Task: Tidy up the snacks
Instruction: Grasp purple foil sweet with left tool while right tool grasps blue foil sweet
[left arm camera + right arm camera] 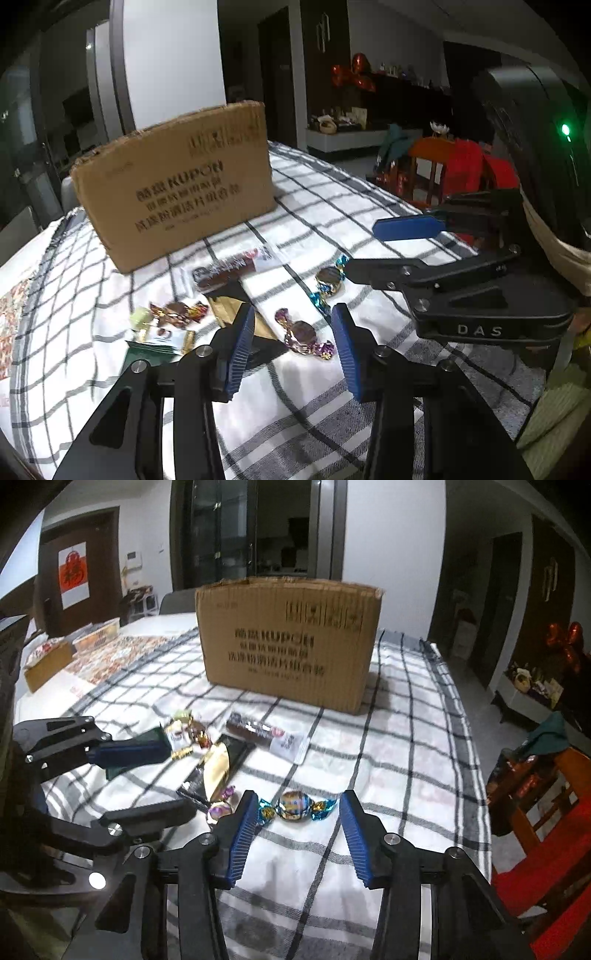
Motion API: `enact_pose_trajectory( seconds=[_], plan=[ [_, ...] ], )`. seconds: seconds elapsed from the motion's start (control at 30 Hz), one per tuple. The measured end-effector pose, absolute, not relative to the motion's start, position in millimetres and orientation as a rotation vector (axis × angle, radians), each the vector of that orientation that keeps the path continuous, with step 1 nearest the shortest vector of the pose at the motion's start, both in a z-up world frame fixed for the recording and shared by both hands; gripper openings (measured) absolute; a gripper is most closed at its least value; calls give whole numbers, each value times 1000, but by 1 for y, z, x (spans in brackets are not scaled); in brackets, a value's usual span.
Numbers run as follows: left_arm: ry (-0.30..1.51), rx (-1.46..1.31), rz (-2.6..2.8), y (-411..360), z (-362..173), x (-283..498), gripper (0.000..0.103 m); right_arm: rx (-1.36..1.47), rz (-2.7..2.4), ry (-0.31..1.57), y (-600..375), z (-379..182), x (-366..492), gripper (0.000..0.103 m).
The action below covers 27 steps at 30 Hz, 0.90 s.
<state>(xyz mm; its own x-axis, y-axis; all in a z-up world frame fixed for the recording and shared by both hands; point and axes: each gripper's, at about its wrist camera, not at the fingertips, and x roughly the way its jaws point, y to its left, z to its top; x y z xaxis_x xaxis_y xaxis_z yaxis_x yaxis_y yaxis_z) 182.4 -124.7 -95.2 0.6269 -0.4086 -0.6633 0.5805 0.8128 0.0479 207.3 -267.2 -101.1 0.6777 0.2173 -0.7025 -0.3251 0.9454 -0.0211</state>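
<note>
I have both grippers low over the near part of the checked tablecloth (406,738), each with its blue pads spread apart and holding nothing. My right gripper (298,834) sits directly behind the blue-wrapped candy (294,805), which lies just ahead of the fingertips, its long axis running crosswise, twisted ends pointing toward either pad. That is the pick I judge nearest: a short push forward should bring it between the fingers. My left gripper (291,350) lines up the same way on the purple-wrapped candy (303,333), which lies slightly slanted. Beyond these, toward the middle of the cloth, lie a gold packet (218,766), a dark bar in clear wrap (255,729) and small mixed sweets (184,734). Farthest off, near the cloth's far edge, stands the open cardboard box (288,642), presumably where the snacks go.
</note>
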Motion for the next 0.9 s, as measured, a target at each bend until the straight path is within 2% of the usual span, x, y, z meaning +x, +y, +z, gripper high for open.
enact_pose_trajectory(
  seconds=[0.27, 0.73, 0.9],
  plan=[
    [751, 271, -598, -134, -115, 193, 32, -176, 351, 804, -264, -115, 222, 40],
    [829, 204, -614, -136, -131, 209, 28, -113, 375, 874, -262, -135, 246, 34],
    [839, 169, -614, -134, -131, 214, 23, -127, 371, 864, -259, -135, 243, 29]
  ],
)
